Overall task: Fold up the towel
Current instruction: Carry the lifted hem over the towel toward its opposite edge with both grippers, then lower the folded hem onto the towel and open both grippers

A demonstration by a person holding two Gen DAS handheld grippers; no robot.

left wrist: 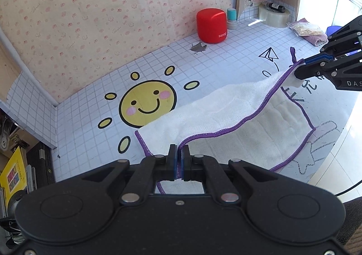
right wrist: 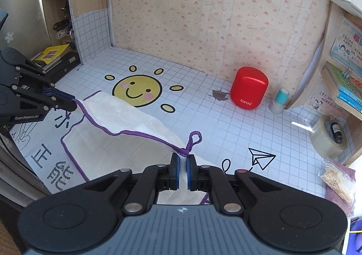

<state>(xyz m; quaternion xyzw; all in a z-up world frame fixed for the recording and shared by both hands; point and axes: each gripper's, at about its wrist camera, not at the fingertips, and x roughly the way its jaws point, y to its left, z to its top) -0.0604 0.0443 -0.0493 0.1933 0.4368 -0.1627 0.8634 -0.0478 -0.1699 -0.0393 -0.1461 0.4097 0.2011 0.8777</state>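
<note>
Keeping the lifted purple-trimmed hem taut and level looks like the key here: the left tongs are clenched on one corner of the towel, and the right tongs are clenched on the corner with the hanging loop. Half the towel lies flat by the tabletop's front edge, half hangs raised between the tongs. Both corners should travel together and land square on matching corners, well short of the red speaker at the back.

Bright daylight, sharp focus, fisheye-curved edges
</note>
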